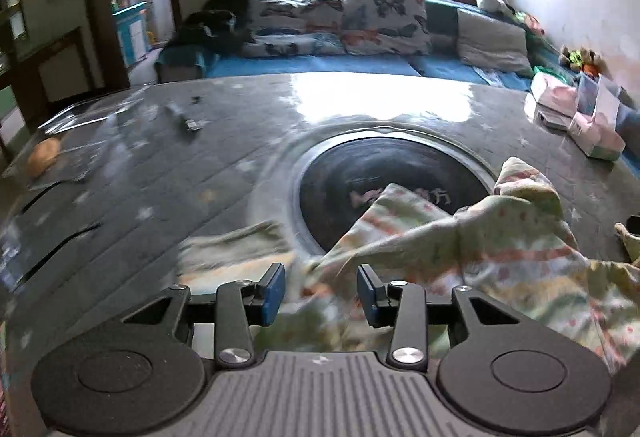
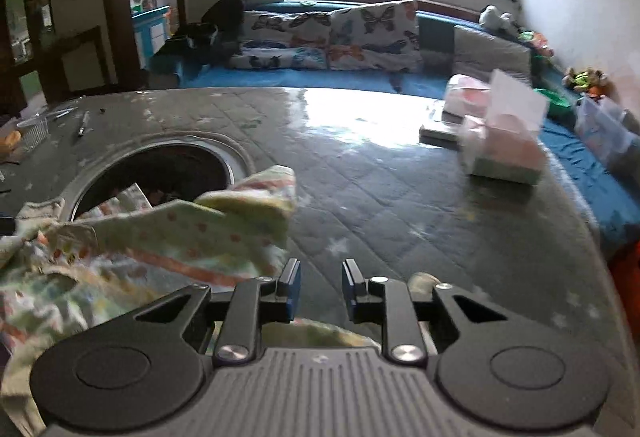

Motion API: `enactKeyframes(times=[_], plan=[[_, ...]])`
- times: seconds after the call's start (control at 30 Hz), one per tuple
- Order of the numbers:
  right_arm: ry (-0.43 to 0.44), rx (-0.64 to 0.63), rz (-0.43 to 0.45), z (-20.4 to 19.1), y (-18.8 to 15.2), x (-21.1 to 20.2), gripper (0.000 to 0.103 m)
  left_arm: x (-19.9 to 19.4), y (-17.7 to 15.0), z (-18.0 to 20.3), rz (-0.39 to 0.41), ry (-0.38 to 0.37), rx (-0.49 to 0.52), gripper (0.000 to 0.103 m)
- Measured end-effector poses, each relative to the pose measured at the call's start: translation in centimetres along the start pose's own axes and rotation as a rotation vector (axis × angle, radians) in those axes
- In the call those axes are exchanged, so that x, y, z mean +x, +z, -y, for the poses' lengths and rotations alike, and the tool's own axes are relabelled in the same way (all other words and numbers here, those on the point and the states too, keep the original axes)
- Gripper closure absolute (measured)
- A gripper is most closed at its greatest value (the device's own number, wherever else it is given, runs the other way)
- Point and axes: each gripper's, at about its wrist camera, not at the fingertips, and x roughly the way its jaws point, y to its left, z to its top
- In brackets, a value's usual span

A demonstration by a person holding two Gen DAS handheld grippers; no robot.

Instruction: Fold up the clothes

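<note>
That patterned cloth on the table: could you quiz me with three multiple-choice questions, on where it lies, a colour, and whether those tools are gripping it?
1. Where does the cloth partly lie?
A. over the round dark inset
B. on the sofa
C. on the floor

2. What colour are the tool pads?
A. red
B. blue
C. yellow

3. How is the right tool?
A. shut on the cloth
B. open, holding nothing
C. shut on a box

Answers: 1 A, fabric overlaps the inset's rim; 2 B, blue pads show in both views; 3 B, only bare table shows between its fingers.

Grey quilted table [image 2: 380,197] with round dark inset [image 1: 394,189], bearing crumpled patterned garment [image 1: 500,257], tissue packs [image 2: 504,149].
</note>
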Motion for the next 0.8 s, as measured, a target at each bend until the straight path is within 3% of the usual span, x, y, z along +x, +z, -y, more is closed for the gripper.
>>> enactKeyframes(times=[0.37,0.8], plan=[[0.059,0.003,-0.042,-1.0,5.1,7.4,0.075,8.8,4.1,2.9,-0.057,-0.021,0.075,0.058],[0.102,0.015,-0.093,-1.2,7.0,13.1,0.074,12.4,4.3,3.6,-0.096,-0.095,0.123,0.056]])
